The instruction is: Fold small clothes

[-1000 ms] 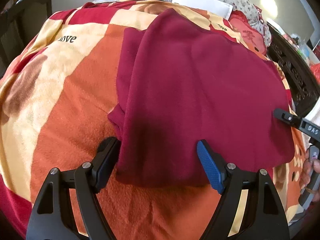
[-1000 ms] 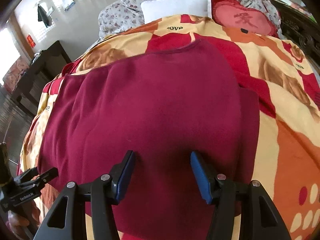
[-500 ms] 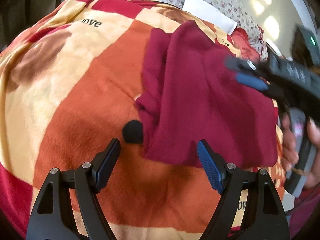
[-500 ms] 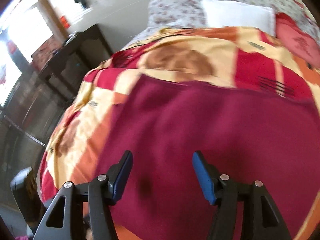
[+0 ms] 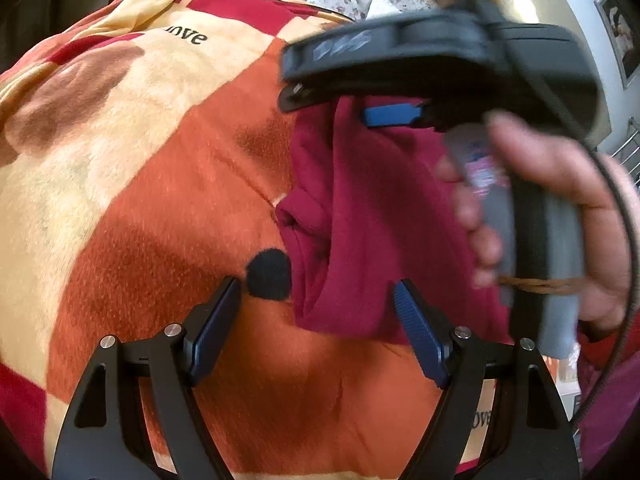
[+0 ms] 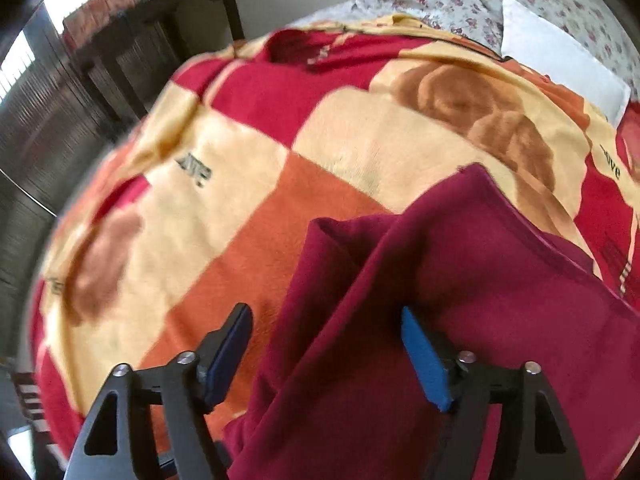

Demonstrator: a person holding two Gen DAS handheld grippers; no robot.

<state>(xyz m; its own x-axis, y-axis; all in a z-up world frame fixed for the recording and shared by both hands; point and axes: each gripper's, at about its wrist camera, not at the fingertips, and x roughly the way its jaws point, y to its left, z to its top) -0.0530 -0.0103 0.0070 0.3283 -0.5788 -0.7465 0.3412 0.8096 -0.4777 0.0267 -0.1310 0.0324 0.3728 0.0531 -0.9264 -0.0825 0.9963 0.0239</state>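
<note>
From the left wrist, the left gripper (image 5: 316, 316) hangs with jaws spread over the near edge of the maroon garment (image 5: 360, 240), bunched on the bed blanket (image 5: 140, 180); the right gripper (image 5: 384, 114) crosses above. From the right wrist, its jaws stand spread astride the garment's left fold. Seemingly mid-fold; next, pinch that edge.

both wrist views look down close, sharing the maroon garment (image 5: 360, 220) (image 6: 460, 320).
</note>
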